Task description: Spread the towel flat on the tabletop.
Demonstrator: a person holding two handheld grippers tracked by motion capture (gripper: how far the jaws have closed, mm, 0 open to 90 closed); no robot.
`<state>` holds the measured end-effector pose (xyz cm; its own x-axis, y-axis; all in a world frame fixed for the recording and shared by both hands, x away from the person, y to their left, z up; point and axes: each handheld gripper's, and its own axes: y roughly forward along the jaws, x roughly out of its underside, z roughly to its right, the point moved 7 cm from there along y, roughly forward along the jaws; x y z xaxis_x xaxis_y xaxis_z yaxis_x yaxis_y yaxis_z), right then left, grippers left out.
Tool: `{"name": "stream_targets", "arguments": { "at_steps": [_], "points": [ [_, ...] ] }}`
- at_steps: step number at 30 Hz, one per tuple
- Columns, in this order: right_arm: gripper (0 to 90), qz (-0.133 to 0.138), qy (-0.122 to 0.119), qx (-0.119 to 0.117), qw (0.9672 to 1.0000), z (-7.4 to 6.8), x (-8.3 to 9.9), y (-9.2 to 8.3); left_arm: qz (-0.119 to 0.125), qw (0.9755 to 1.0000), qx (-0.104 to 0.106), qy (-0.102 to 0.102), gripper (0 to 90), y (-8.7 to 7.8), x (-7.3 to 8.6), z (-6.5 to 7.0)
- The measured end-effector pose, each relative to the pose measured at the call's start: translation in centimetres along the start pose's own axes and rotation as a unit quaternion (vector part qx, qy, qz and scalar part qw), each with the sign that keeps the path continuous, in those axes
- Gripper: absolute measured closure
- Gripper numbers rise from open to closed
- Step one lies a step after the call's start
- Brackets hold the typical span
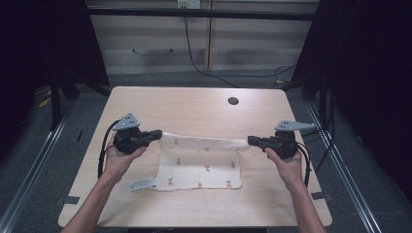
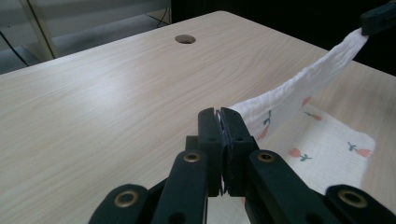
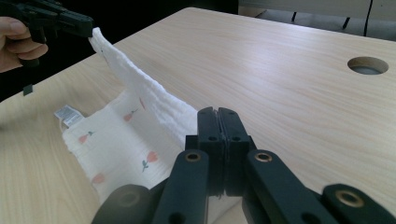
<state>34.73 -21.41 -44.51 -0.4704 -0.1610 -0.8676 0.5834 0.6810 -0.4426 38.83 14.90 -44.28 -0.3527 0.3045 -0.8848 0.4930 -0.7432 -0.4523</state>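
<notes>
Crosswise, the muslin cloth's (image 1: 201, 162) far edge is stretched taut between both grippers, above the desk (image 1: 194, 104). The left gripper (image 1: 156, 135) and right gripper (image 1: 252, 141) are each clamped on a corner; the near half is left lying flat.

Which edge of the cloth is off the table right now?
The far edge of the cloth: it is stretched in the air between the left gripper and right gripper, each shut on a corner. The near edge, with the label, lies flat on the table.

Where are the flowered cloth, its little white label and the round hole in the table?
cloth (image 1: 201, 167), high view, its flat middle.
label (image 1: 141, 184), high view, its centre.
hole (image 1: 233, 101), high view, its dark opening.
</notes>
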Motion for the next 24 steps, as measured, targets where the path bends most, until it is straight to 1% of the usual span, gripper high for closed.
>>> {"name": "stream_targets", "arguments": {
  "at_steps": [1, 2, 3, 5, 6, 9, 10, 11, 12, 14, 16, 18, 19, 20, 21, 22, 24],
  "points": [
    [89.1, 0.004, 0.001, 0.002, 1.0, 0.0, 0.1, -0.2, -0.003, 1.0, 0.004, -0.003, 88.1, -0.2, 0.2, 0.1],
    [89.2, 0.006, 0.004, 0.003, 1.0, -0.1, 0.3, -0.4, -0.004, 0.9999, 0.008, -0.01, 88.1, -0.3, 0.3, 0.2],
    [89.2, 0.002, 0.004, 0.002, 1.0, -0.3, 0.6, -0.5, -0.008, 0.9997, 0.014, -0.018, 88.1, -0.3, 0.6, 0.4],
    [89.2, -0.006, 0.001, 0.004, 1.0, -0.6, 1.2, -0.5, -0.02, 0.9998, 0.007, -0.007, 88.1, -0.5, 1.2, 0.8],
    [89.2, -0.01, 0.0, 0.002, 1.0, -0.8, 1.6, -0.6, -0.02, 0.9997, 0.011, -0.009, 88.1, -0.6, 1.5, 1.1],
    [89.2, -0.019, 0.0, 0.003, 0.9998, -1.2, 2.6, -0.8, -0.024, 0.9997, 0.008, -0.004, 88.1, -0.9, 2.1, 1.3],
    [89.1, -0.021, 0.001, 0.002, 0.9998, -1.3, 2.8, -0.8, -0.025, 0.9996, 0.011, -0.009, 88.2, -0.9, 2.5, 1.6],
    [89.2, -0.025, -0.001, 0.0, 0.9997, -1.4, 3.1, -0.9, -0.03, 0.9995, 0.011, -0.003, 88.2, -1.0, 2.8, 1.6],
    [89.1, -0.028, -0.002, 0.0, 0.9996, -1.6, 3.4, -1.0, -0.036, 0.9993, 0.012, -0.003, 88.2, -1.1, 3.3, 1.9],
    [89.2, -0.024, -0.005, 0.001, 0.9997, -2.0, 3.9, -1.2, -0.046, 0.9987, 0.019, -0.012, 88.4, -1.3, 3.9, 2.6],
    [89.2, -0.021, -0.008, -0.002, 0.9997, -2.5, 4.3, -1.3, -0.052, 0.9985, 0.014, -0.005, 88.4, -1.6, 4.5, 3.2],
    [89.2, -0.026, -0.014, -0.001, 0.9996, -2.9, 4.9, -1.2, -0.056, 0.9982, 0.019, -0.008, 88.4, -1.6, 5.2, 3.4],
    [89.1, -0.03, -0.013, -0.002, 0.9995, -3.0, 5.3, -1.2, -0.058, 0.9981, 0.02, -0.009, 88.4, -1.6, 5.7, 3.4],
    [89.2, -0.031, -0.007, -0.004, 0.9995, -3.0, 5.6, -1.1, -0.058, 0.998, 0.021, -0.013, 88.4, -1.6, 6.2, 3.4],
    [89.2, -0.035, -0.003, -0.005, 0.9994, -2.9, 6.0, -1.1, -0.057, 0.9979, 0.023, -0.019, 88.5, -1.6, 6.7, 3.3],
    [89.2, -0.043, -0.001, -0.006, 0.9991, -2.9, 6.6, -0.9, -0.058, 0.9978, 0.027, -0.02, 88.5, -1.6, 7.0, 3.4],
    [89.2, -0.051, 0.003, -0.009, 0.9987, -2.8, 7.3, -0.7, -0.063, 0.9975, 0.027, -0.014, 88.5, -1.6, 7.5, 3.6]
  ]
}}
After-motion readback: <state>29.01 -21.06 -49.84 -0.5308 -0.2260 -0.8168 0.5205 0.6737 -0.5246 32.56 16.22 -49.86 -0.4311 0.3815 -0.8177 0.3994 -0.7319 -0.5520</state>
